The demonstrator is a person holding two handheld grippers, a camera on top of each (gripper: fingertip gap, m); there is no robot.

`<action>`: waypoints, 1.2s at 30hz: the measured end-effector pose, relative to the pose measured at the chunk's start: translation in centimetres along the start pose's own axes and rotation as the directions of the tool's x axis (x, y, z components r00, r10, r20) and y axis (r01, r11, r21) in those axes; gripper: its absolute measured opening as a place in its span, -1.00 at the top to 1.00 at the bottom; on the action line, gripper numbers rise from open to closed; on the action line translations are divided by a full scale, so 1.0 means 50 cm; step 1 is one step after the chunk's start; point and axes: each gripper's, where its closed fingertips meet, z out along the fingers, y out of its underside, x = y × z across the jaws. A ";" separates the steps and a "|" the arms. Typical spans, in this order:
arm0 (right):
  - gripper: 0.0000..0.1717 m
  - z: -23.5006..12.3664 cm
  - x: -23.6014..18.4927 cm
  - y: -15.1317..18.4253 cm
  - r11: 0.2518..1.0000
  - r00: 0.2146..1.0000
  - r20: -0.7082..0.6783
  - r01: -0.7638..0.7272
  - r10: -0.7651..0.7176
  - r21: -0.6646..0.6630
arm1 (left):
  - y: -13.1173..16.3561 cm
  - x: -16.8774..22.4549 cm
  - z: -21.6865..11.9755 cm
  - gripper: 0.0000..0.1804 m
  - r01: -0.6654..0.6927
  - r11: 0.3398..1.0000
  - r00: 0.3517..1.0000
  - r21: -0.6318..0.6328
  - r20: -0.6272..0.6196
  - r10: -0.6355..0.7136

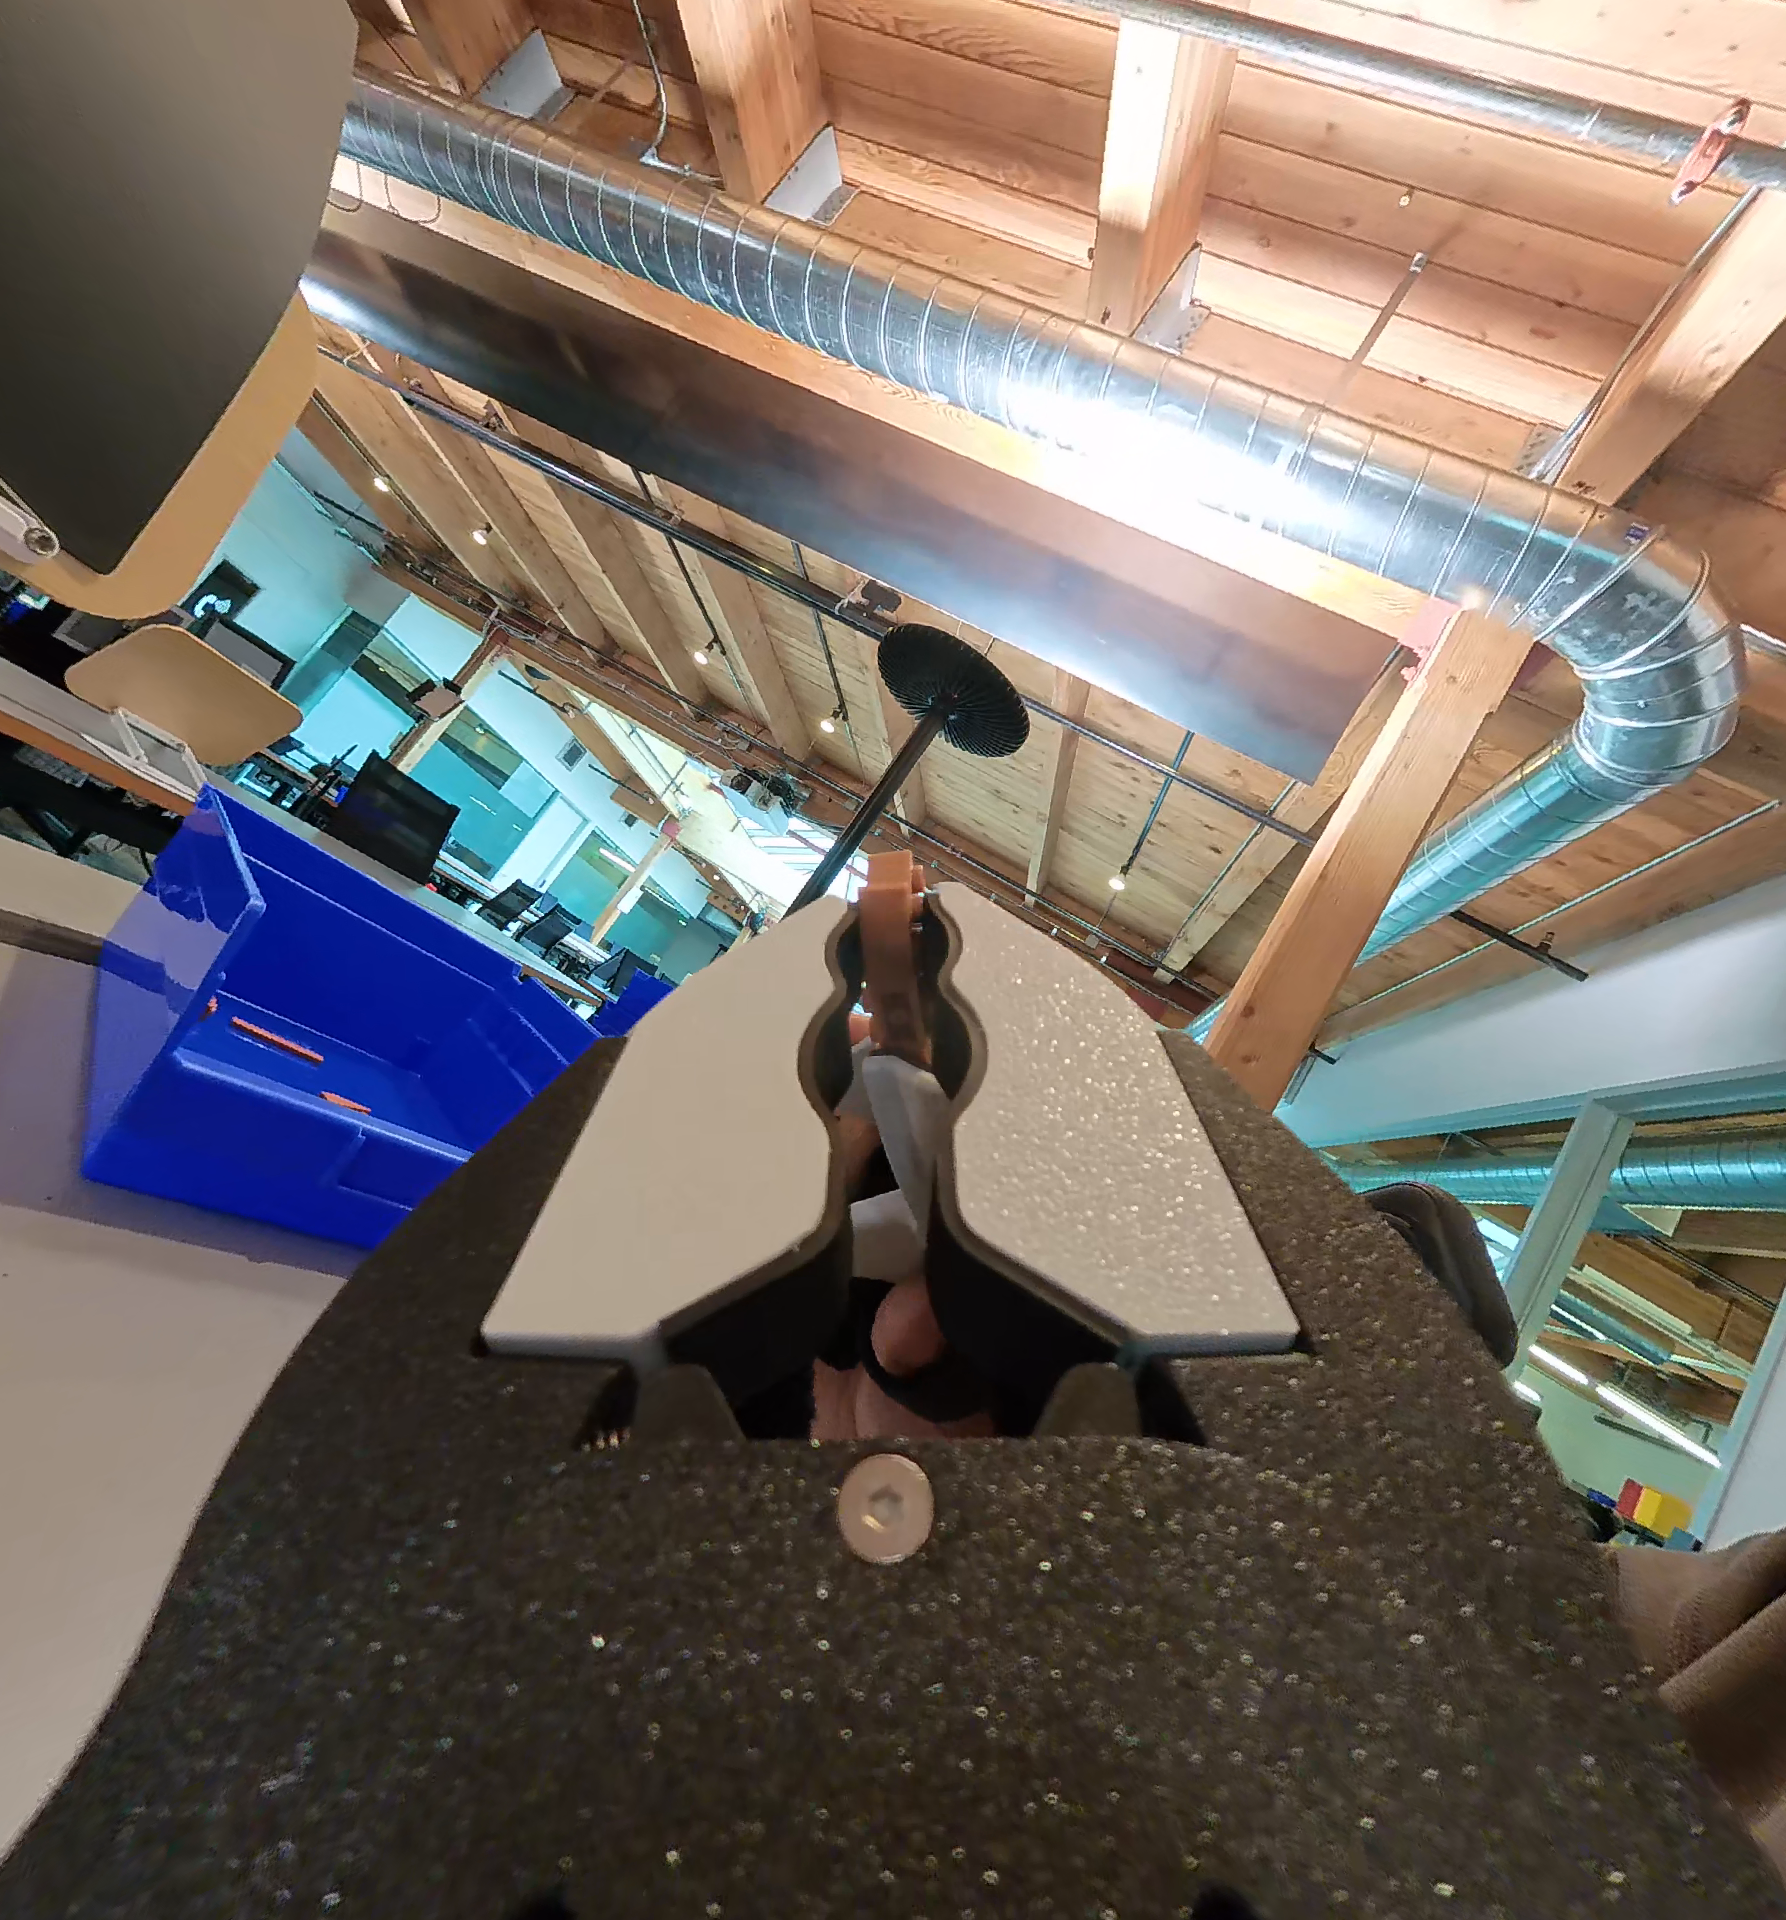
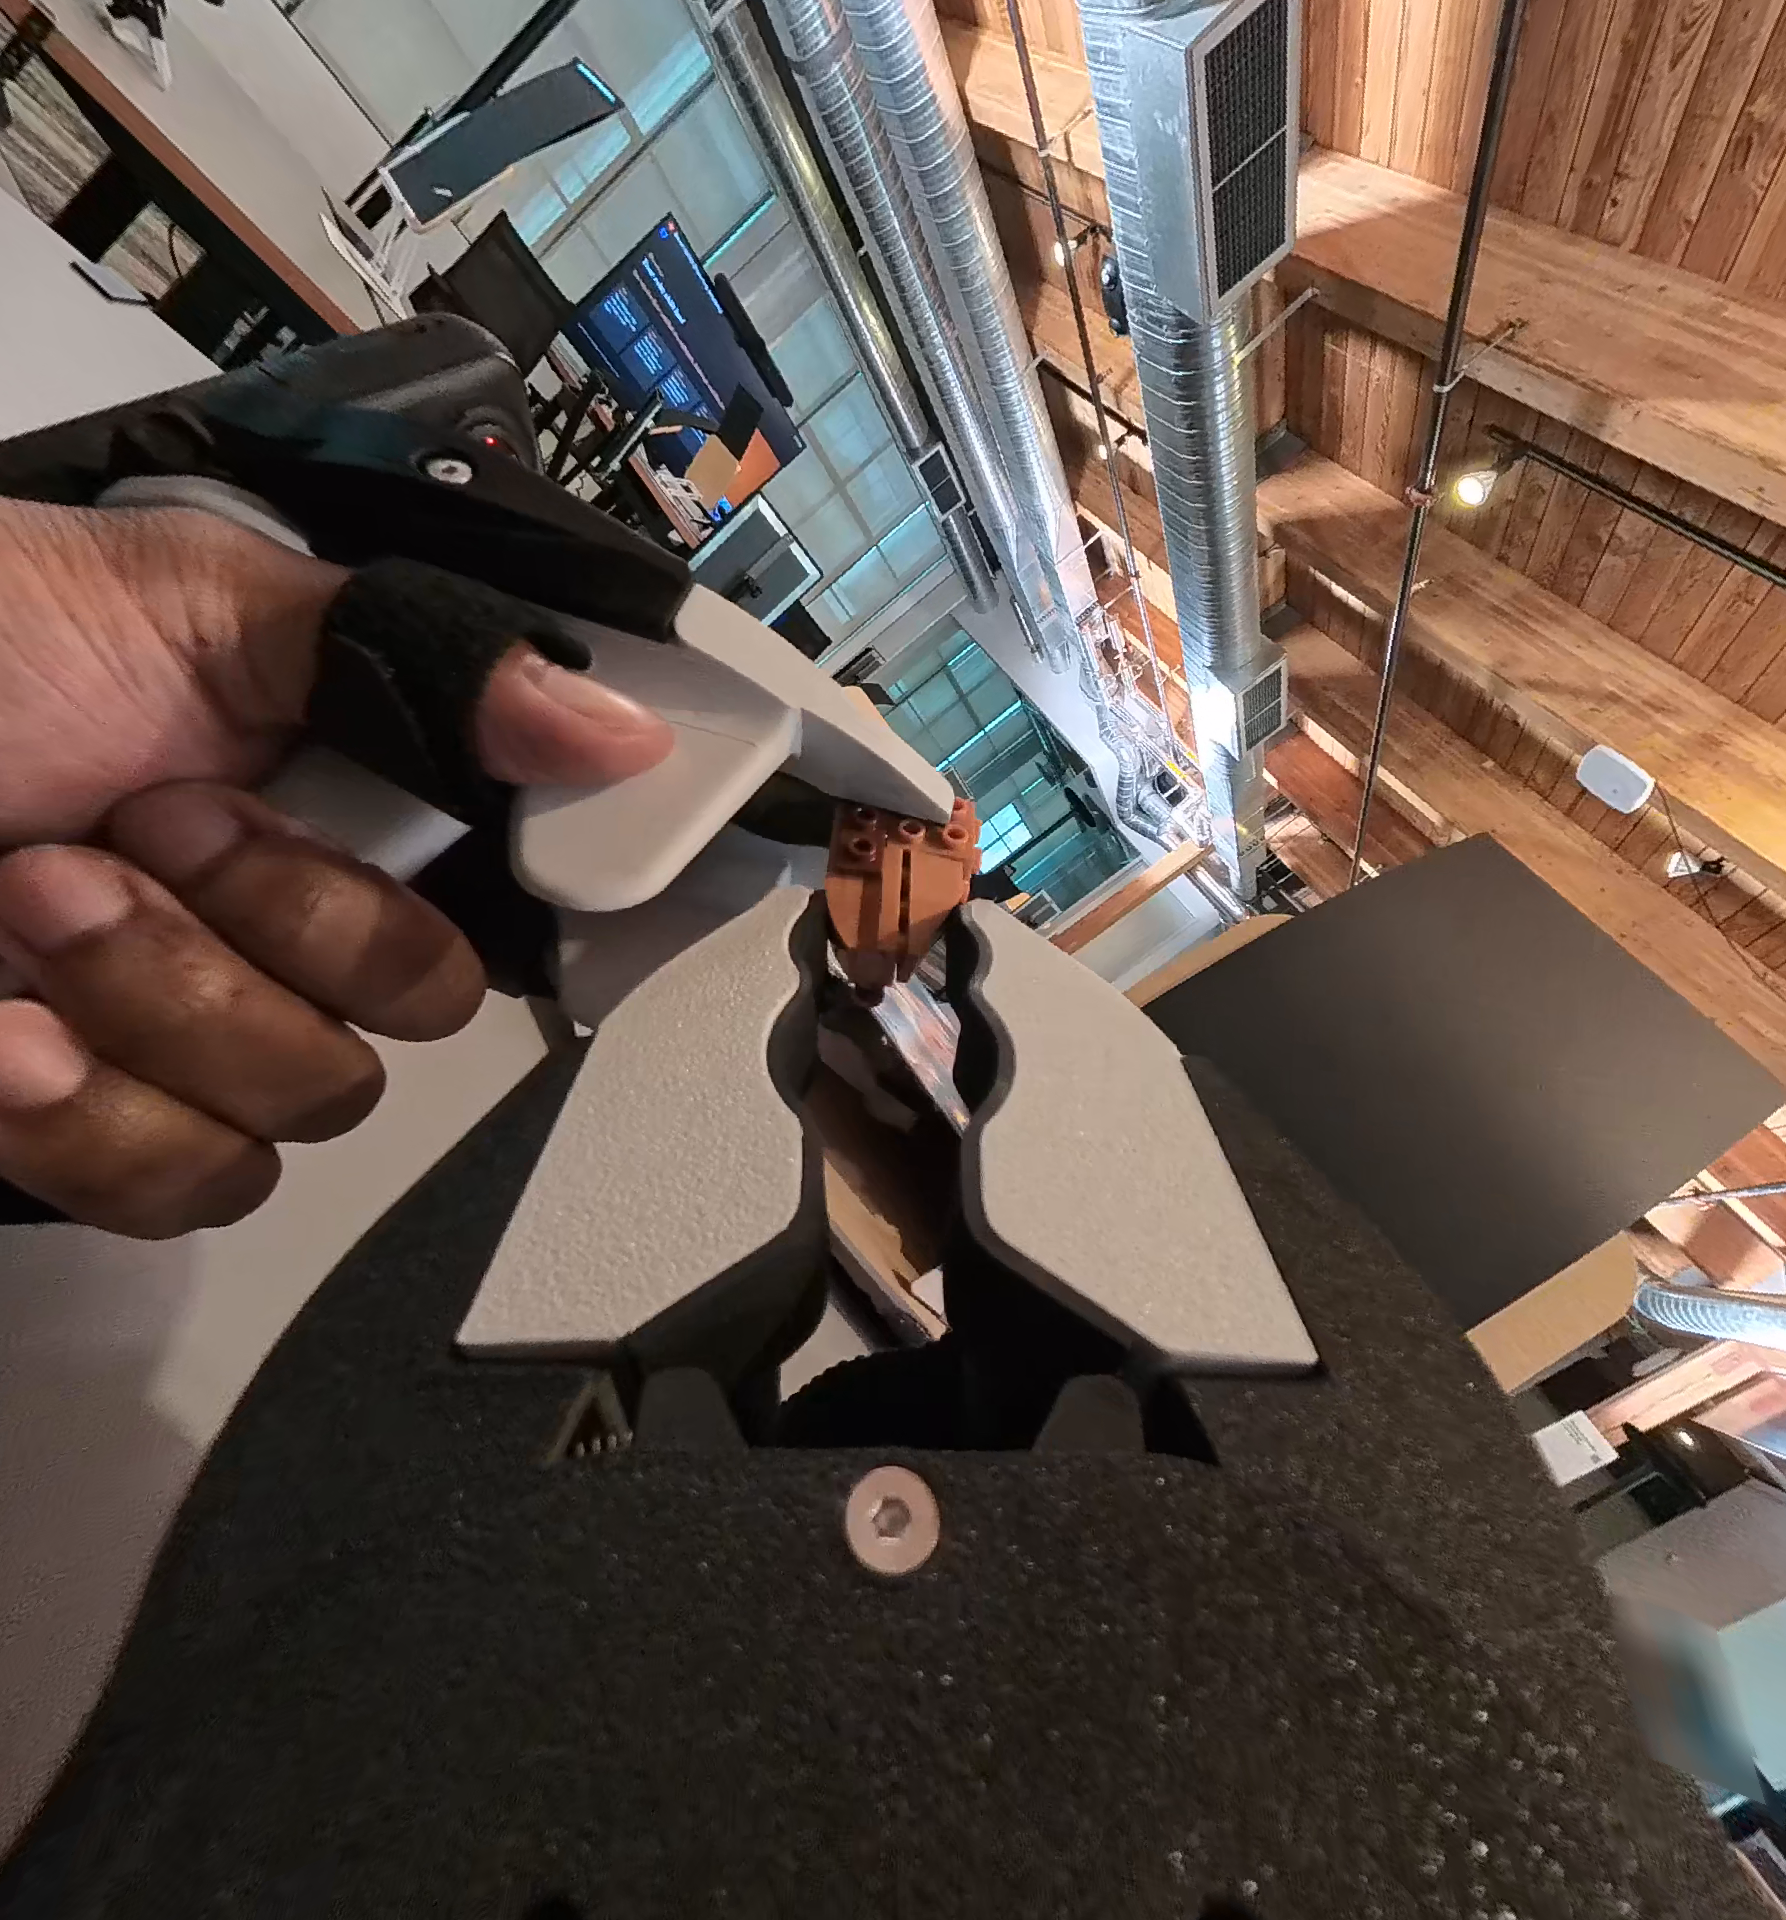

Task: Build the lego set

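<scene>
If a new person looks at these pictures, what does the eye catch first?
First comes the small brown brick piece, raised between both tongs: the right tongs close on it from below, and the left tongs grip it near the tips. Behind it runs a shiny metal duct under wooden beams, and a blue bin sits left.

Open-plan office and workshop space in a timber-framed loft

Exposed wooden ceiling beams [image 1: 1159, 156] and plank decking run overhead, with round silver ventilation ducts [image 1: 972, 322] and a grilled air vent [image 2: 1242, 156] hung beneath them. Farther back stand rows of desks with black office chairs [image 1: 390, 821], dark monitors, a lit wall screen [image 2: 681, 353] and glass partitions [image 1: 494, 748]. Close by, a blue plastic bin [image 1: 276, 997] sits on a pale grey tabletop [image 1: 89, 1455], toward its far edge.
</scene>
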 end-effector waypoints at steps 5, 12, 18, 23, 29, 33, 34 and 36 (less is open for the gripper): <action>0.74 0.000 0.003 -0.005 1.000 1.000 0.004 -0.008 0.008 0.012 | -0.002 0.005 0.001 0.88 0.009 1.000 1.000 0.003 -0.019 -0.008; 0.68 0.000 0.010 -0.012 0.998 0.998 -0.028 -0.046 0.047 0.037 | -0.004 0.005 0.001 0.89 0.025 1.000 0.999 0.019 -0.023 -0.025; 0.71 0.001 0.008 -0.014 0.996 0.997 -0.006 -0.080 0.080 0.035 | 0.004 0.005 0.003 0.89 0.027 1.000 0.999 0.001 -0.023 -0.027; 0.71 0.001 0.009 -0.012 0.996 0.996 0.004 -0.089 0.089 0.028 | 0.006 0.005 0.004 0.89 0.006 1.000 1.000 -0.002 -0.011 -0.006; 0.71 0.001 0.009 -0.007 0.996 0.996 0.013 -0.084 0.084 0.008 | 0.006 0.002 0.004 0.89 -0.010 1.000 1.000 -0.007 0.011 0.010; 0.71 0.003 0.008 -0.003 0.997 0.996 0.020 -0.083 0.083 -0.006 | 0.007 -0.002 0.004 0.89 0.000 1.000 1.000 -0.010 0.020 0.000; 0.71 0.004 0.008 -0.001 0.996 0.996 0.023 -0.087 0.088 -0.010 | 0.007 -0.003 0.003 0.88 0.003 1.000 1.000 -0.010 0.026 -0.003; 0.71 0.005 0.008 0.002 0.996 0.996 0.021 -0.091 0.091 -0.017 | 0.007 -0.005 0.003 0.88 0.006 1.000 0.999 -0.016 0.032 -0.005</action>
